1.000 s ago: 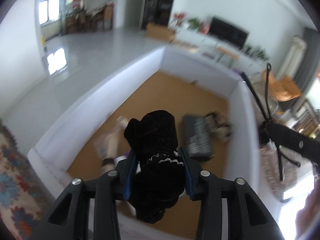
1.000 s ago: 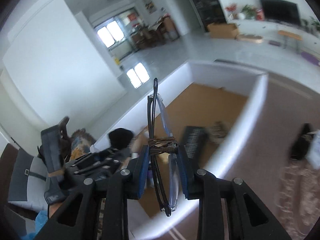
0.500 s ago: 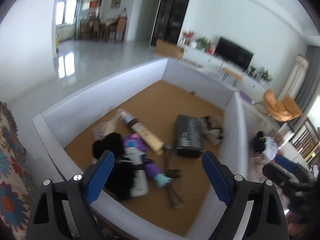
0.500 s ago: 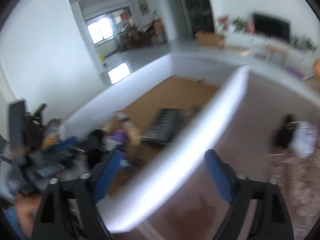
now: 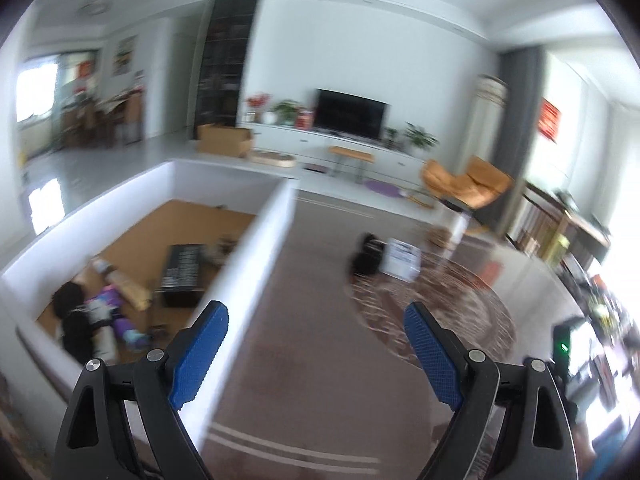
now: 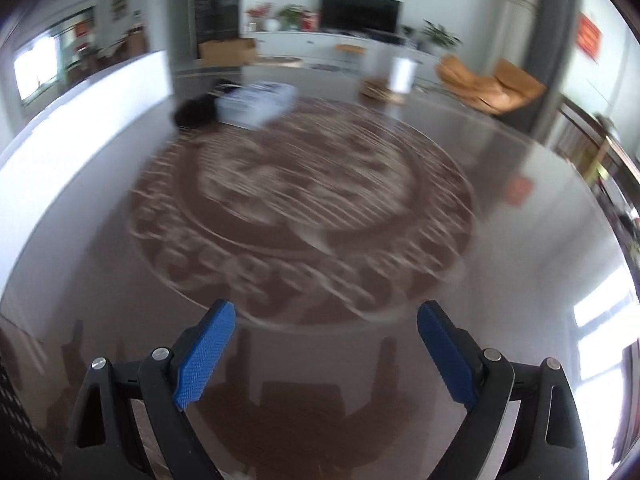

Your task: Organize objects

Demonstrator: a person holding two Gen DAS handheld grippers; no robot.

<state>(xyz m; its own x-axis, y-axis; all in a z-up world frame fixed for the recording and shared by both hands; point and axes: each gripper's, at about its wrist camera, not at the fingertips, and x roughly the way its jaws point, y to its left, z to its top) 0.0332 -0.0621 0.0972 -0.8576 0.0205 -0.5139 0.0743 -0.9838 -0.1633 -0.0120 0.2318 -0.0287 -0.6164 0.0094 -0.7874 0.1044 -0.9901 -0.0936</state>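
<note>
Seen first from the left wrist camera, the left gripper (image 5: pixel 316 334) hangs with its blue-padded jaws spread wide and nothing between them, above a glossy dark brown table (image 5: pixel 304 392) with a pale circular pattern. To its left stands a white-walled box with a cork-brown floor (image 5: pixel 256 264). Inside lie a black fabric bundle (image 5: pixel 72 320), a dark rectangular keyboard-like item (image 5: pixel 182 270), a tan tube (image 5: pixel 128 284) and some purple and white things, blurred. Further out on the table, a black object (image 5: pixel 364 258) touches a white packet (image 5: pixel 400 260).

Next, from the right wrist camera, the right gripper (image 6: pixel 326 334) also stands wide open and empty over the patterned table centre. The same black object (image 6: pixel 196 110) and white packet (image 6: pixel 256 102) rest near the far edge, well apart from the jaws. Motion blur smears the tabletop.
</note>
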